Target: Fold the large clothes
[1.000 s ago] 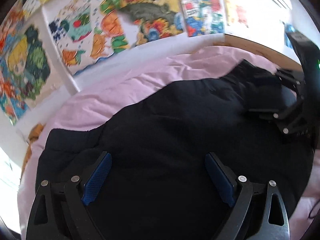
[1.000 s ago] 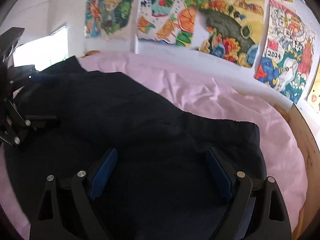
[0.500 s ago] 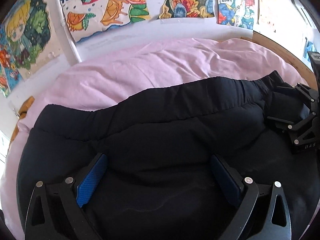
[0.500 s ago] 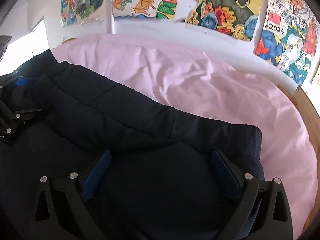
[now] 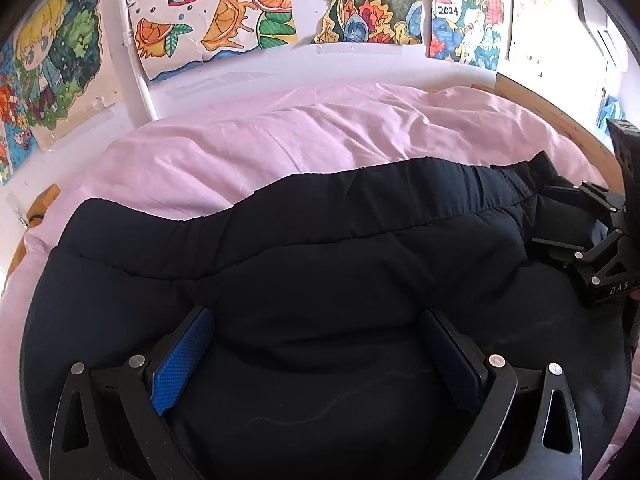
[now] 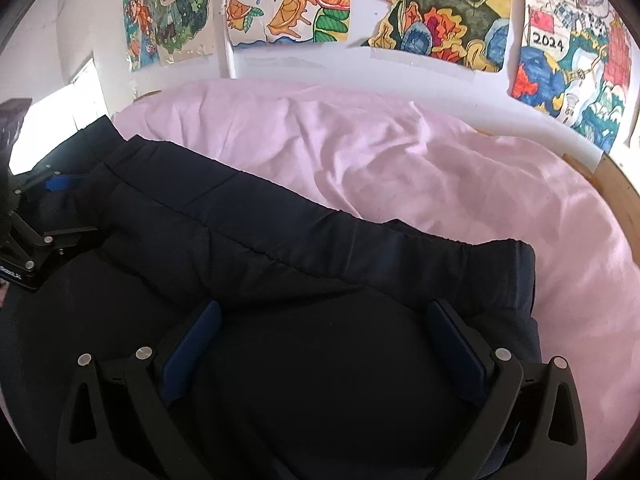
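While you hold both tools low over the bed, this is what lies in front of you:

Left hand-held gripper: your jaws stand wide apart, blue pads facing in, with black cloth bulging up between them; nothing is pinched.

Right hand-held gripper: likewise spread and released, dark pads on either side of a mound of the same cloth. It also shows at the right edge of the left wrist view, against the garment's end.

Black garment: it lies across the bed under both tools, its gathered elastic band running along the far edge.

Pink bedding: rumpled, it reaches beyond the garment to the wall.

Wooden bed frame: it curves round on your right, past the bedding.

Wall drawings: colourful sheets are taped in a row above the bed, one marked 2024.
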Motion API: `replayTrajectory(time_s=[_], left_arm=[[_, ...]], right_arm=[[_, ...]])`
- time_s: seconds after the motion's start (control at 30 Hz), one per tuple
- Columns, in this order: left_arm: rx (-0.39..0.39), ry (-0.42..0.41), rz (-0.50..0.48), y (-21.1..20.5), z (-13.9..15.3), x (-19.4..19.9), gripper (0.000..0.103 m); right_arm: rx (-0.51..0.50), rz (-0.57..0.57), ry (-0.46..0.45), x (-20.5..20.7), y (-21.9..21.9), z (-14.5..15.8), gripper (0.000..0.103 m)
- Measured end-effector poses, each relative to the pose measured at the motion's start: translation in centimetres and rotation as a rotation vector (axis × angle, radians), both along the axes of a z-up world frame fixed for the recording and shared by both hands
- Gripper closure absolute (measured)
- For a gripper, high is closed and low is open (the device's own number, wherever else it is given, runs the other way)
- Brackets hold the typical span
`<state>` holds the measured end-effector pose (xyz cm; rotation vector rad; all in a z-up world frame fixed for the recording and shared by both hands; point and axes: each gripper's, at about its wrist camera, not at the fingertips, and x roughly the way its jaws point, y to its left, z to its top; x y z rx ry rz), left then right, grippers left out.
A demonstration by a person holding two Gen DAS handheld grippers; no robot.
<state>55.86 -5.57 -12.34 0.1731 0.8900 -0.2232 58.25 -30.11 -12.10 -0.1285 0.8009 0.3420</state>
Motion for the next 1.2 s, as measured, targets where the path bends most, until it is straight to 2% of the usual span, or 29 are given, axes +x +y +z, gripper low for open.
replayTrajectory(time_s=[0.17, 0.3, 0.37, 0.5, 0.6, 0.67, 0.73, 0.77, 0.83, 0.93, 1.03, 1.2], left_arm=[[-0.054, 0.012, -0.015, 1.0, 0.7, -0.6, 0.0], [-0.118, -0.039, -0.013, 3.0, 3.5, -3.6, 0.0], [-0.122, -0.08, -0.008, 4.4, 5.2, -5.7, 0.0], [-0.128, -0.111, 0.047, 7.5, 7.3, -8.3, 0.0], [-0.115, -0.079, 0.123, 10.3, 7.2, -8.5, 0.0], [-0.134, -0.041, 0.177, 12.5, 6.7, -8.3, 0.0], [-0.206, 0.021, 0.226, 14.9, 5.6, -7.5, 0.0], [-0.26, 0.049, 0.251, 16.3, 4.8, -7.3, 0.0], [-0.319, 0.091, 0.273, 17.8, 3.4, -6.9, 0.0], [-0.363, 0.165, 0.254, 19.1, 1.2, -6.2, 0.0], [-0.399, 0.19, 0.22, 19.5, 0.2, -6.3, 0.0], [-0.397, 0.212, 0.166, 19.2, -0.5, -6.0, 0.0]], right_arm=[[0.022, 0.015, 0.05, -0.3, -0.5, 0.8, 0.002], [-0.019, -0.024, -0.039, -3.7, -2.2, 3.0, 0.002], [0.001, -0.027, -0.071, -5.8, -3.9, 4.1, 0.002], [0.094, -0.076, -0.05, -8.4, -8.0, 4.4, 0.002], [0.188, -0.113, -0.007, -9.3, -11.3, 2.9, 0.002], [0.243, -0.139, 0.033, -9.0, -13.0, 1.3, 0.002], [0.304, -0.149, 0.082, -8.4, -13.6, -0.6, 0.002], [0.351, -0.146, 0.108, -8.0, -14.1, -1.5, 0.002], [0.467, -0.142, 0.143, -7.1, -14.8, -3.2, 0.002], [0.599, -0.122, 0.202, -6.1, -15.0, -5.4, 0.002], [0.634, -0.097, 0.212, -5.8, -14.7, -6.6, 0.001], [0.642, -0.08, 0.217, -6.0, -13.8, -8.5, 0.001]])
